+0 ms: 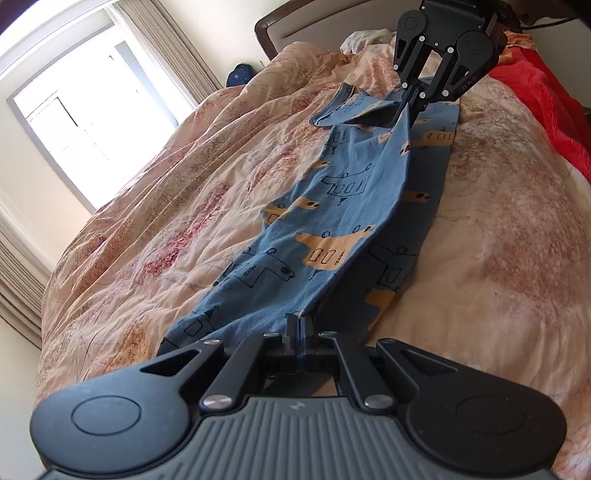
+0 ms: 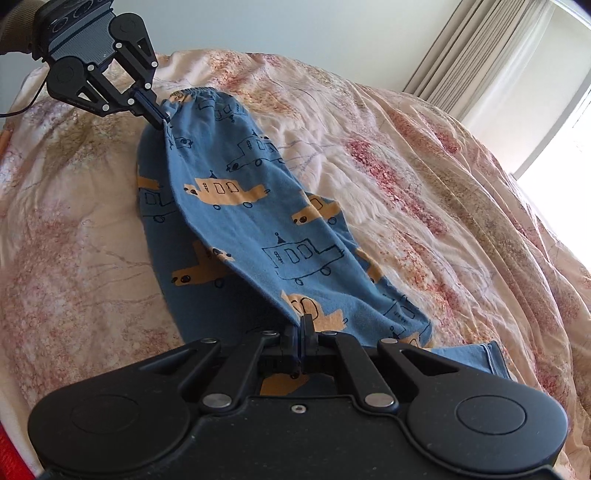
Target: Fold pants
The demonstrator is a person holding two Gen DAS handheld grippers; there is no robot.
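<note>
Blue pants (image 1: pixel 332 206) printed with yellow cars lie lengthwise on the bed. The upper layer is stretched taut between both grippers, and the lower leg (image 1: pixel 402 258) rests flat under it. My left gripper (image 1: pixel 301 323) is shut on the fabric edge at the waistband end; in the right wrist view the left gripper (image 2: pixel 162 122) pinches beside the elastic waistband (image 2: pixel 194 92). My right gripper (image 2: pixel 304 326) is shut on the edge of the pants (image 2: pixel 240 206) near the cuff (image 2: pixel 491 360). In the left wrist view, the right gripper (image 1: pixel 402 112) holds the far end, lifted.
A peach floral duvet (image 1: pixel 184 206) covers the whole bed, rumpled in long creases. A red blanket (image 1: pixel 546 96) lies at the far right, next to the dark headboard (image 1: pixel 269 26). A bright window (image 1: pixel 85 110) with curtains is on the left.
</note>
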